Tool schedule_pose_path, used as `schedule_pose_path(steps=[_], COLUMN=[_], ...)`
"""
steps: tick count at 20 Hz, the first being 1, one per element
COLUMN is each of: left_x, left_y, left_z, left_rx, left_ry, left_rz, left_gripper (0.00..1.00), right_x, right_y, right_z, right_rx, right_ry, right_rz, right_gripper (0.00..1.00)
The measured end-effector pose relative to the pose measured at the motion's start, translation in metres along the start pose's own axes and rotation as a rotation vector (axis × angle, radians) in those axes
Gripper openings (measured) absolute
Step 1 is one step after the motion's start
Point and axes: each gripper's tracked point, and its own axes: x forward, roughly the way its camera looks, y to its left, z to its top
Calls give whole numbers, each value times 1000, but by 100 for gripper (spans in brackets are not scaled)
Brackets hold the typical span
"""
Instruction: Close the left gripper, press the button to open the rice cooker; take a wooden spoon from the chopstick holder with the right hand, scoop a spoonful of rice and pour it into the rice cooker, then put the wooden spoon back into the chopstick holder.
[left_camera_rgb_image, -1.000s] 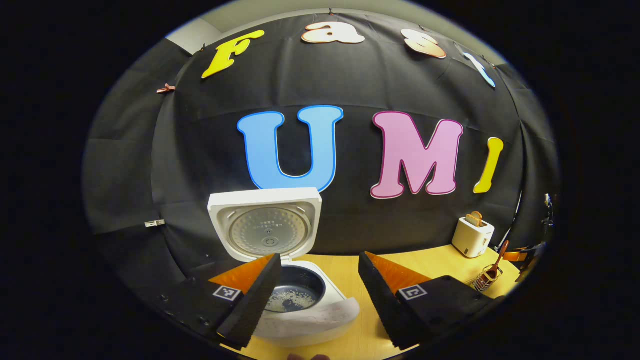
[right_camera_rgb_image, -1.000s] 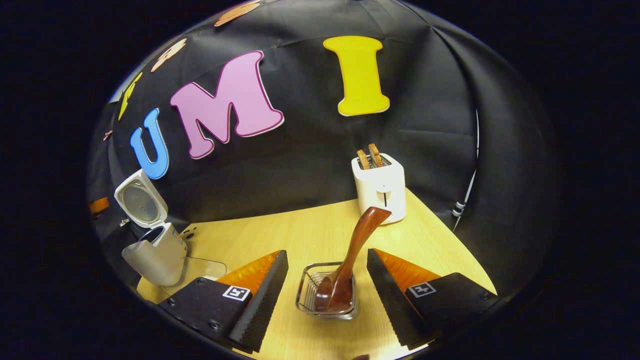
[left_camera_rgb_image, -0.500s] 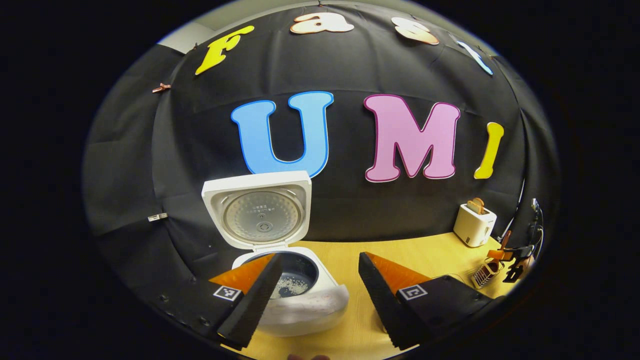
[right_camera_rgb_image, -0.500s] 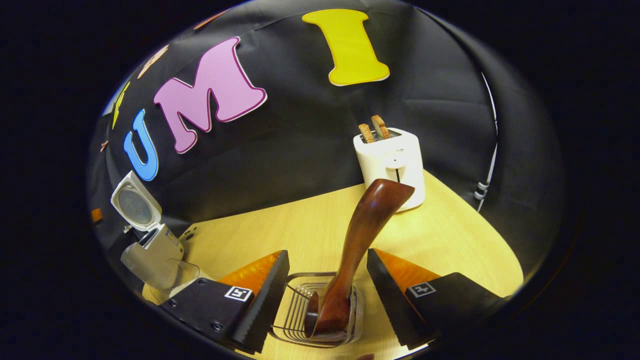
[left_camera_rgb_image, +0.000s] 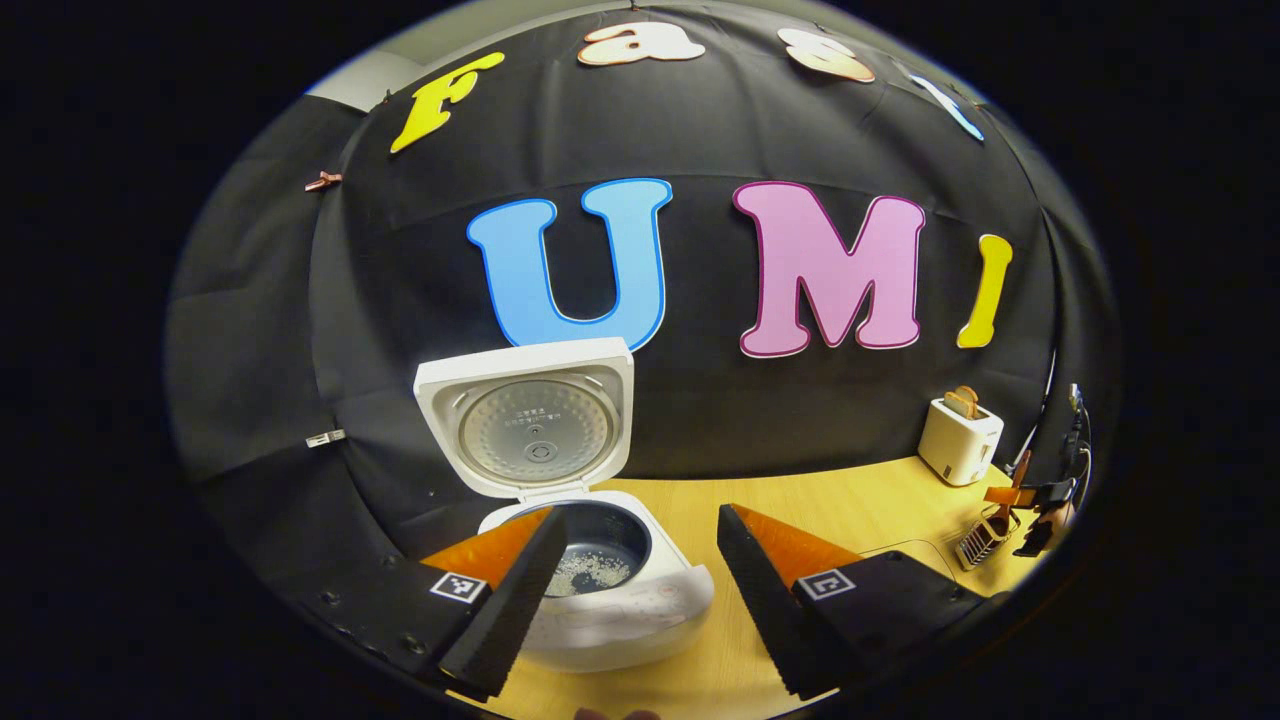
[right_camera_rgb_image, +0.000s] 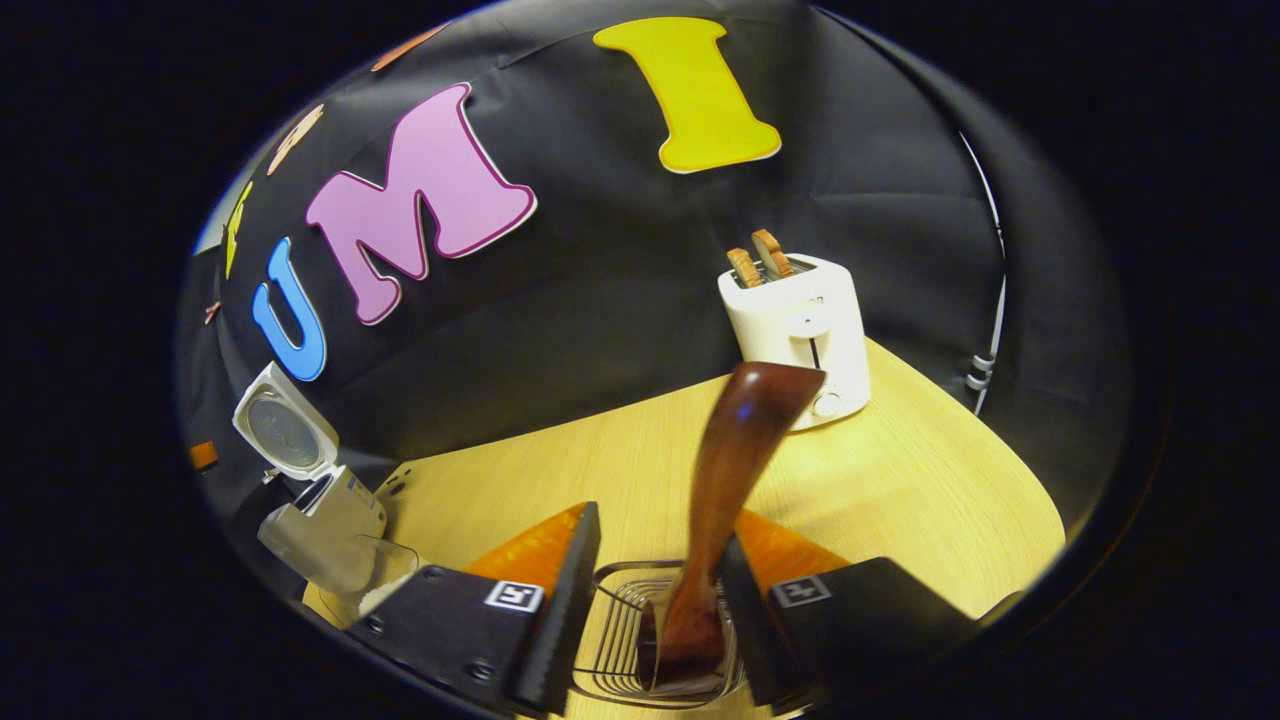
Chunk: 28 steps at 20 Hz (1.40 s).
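The white rice cooker (left_camera_rgb_image: 625, 610) stands with its lid (left_camera_rgb_image: 530, 425) up, and a little rice (left_camera_rgb_image: 592, 570) lies in the dark pot. My left gripper (left_camera_rgb_image: 640, 512) hovers just in front of it, open and holding nothing. In the right gripper view, a dark wooden spoon (right_camera_rgb_image: 735, 460) stands bowl-down in the wire chopstick holder (right_camera_rgb_image: 615, 640). My right gripper (right_camera_rgb_image: 658, 527) straddles the spoon's handle low down. One finger lies against the handle and a gap stays on the other side. The cooker (right_camera_rgb_image: 320, 515) sits far left there.
A white toaster (right_camera_rgb_image: 800, 330) with two slices of bread stands at the back of the wooden table (right_camera_rgb_image: 900, 500). A clear container (right_camera_rgb_image: 385, 570) sits beside the cooker. In the left gripper view the toaster (left_camera_rgb_image: 958, 440) and holder (left_camera_rgb_image: 985, 535) sit far right.
My right gripper has come down over the holder and its fingers have narrowed around the spoon's handle. My left gripper has shifted slightly in front of the cooker and stayed open.
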Motion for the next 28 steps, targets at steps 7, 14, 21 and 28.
schedule_pose_path(steps=[7,14,21,28], left_x=[1,-1,-5,-9], left_y=[10,15,22,26], left_z=[-2,-2,-1,-1], left_rx=[-1,-8,-6,-5], left_ry=[3,-8,-14,-16], left_rz=[14,20,30,41], left_gripper=[97,97,97,97], right_x=[-7,-29,-30,-28], right_y=[-5,1,9,6], right_z=[1,2,-4,-3], right_rx=[-35,-66,-81,-52], right_ry=[-1,-18,-22,-17], right_rz=[-40,-48,-32,-49], right_gripper=[24,22,19,12])
